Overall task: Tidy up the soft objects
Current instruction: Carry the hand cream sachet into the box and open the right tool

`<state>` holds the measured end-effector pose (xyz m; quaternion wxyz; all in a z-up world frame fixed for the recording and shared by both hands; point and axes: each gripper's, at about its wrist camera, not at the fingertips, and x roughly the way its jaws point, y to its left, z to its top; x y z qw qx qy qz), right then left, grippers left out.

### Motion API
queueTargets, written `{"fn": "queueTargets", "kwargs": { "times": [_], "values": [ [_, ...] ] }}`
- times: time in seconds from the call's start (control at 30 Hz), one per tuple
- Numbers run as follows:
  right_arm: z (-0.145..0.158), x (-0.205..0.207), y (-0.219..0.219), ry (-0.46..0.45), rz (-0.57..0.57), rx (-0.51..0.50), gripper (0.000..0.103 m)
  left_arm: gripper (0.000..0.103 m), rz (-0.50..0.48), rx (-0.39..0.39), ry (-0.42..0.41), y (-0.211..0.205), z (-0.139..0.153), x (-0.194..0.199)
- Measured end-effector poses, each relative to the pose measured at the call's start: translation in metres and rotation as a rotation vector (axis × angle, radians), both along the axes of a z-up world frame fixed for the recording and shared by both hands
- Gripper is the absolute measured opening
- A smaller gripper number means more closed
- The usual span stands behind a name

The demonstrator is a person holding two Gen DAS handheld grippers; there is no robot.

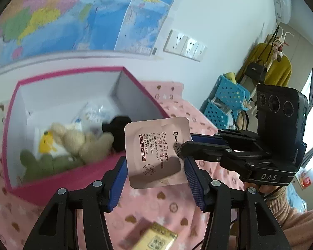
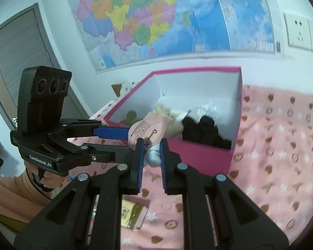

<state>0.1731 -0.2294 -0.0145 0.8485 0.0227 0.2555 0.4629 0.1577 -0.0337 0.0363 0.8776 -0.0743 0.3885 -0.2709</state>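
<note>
Nearest the lens, a yellow packet (image 1: 156,238) lies on the pink cloth (image 1: 173,206). Above it the left gripper (image 1: 156,179) stands spread wide w/ the hand cream sachet (image 1: 156,152) between its pads, the right gripper (image 2: 152,160) pinching the sachet's edge (logo side). Beyond: pink box (image 1: 58,175) w/ plush toys (image 1: 81,141); map (image 1: 73,14) on the wall.

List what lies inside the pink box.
Inside the pink box lie a beige plush toy, a green one, something black and white packets. Anything beneath them is covered.
</note>
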Motion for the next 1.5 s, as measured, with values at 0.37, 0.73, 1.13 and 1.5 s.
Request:
{"fn": "queueTargets", "kwargs": {
  "times": [0.37,0.73,1.13,1.5],
  "values": [
    [0.011,0.044,0.002,-0.021,-0.033,-0.026,0.017,0.055,0.026,0.062,-0.039,-0.013,0.011,0.040],
    [-0.007,0.083,0.002,0.016,-0.118,-0.101,0.020,0.055,0.033,0.050,0.054,-0.019,-0.017,0.080],
    [-0.012,0.075,-0.010,0.019,-0.189,-0.096,0.028,0.057,0.057,0.090,0.048,-0.016,-0.025,0.071],
    [-0.018,0.040,-0.022,0.067,-0.119,-0.010,0.036,0.060,0.042,0.087,-0.036,-0.004,-0.001,0.019]
  ]
}}
